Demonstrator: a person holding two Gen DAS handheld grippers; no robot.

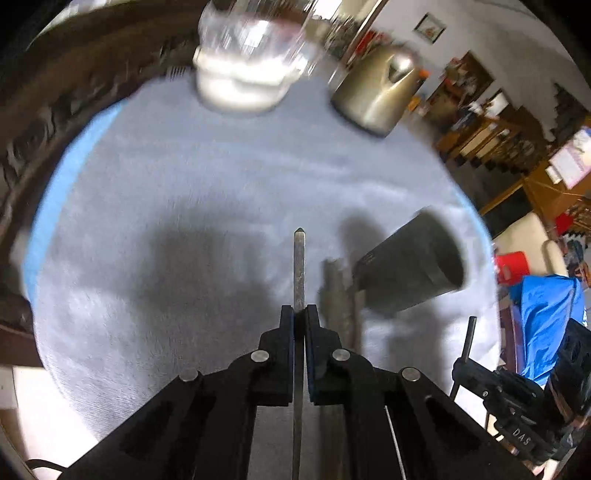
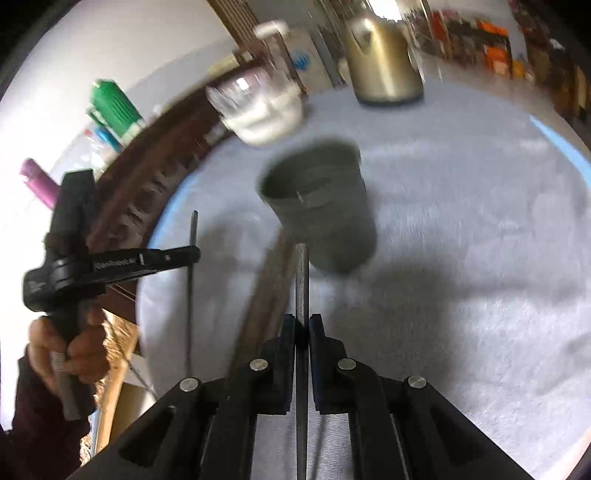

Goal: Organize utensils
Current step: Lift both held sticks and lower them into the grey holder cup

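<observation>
Bench under pale grey cloth bears your dark cylindrical holder mid-surface; gold kettle and glass jar crowd its far edge. Each claw, left and right, clamps a thin metal utensil handle; steer tips into holder, avoiding loose brown sticks.

A lived-in home: a framed picture hangs on the white wall, cluttered wooden shelves stand behind, and a brass-coloured metal kettle sits on the cloth-covered worktop.
</observation>
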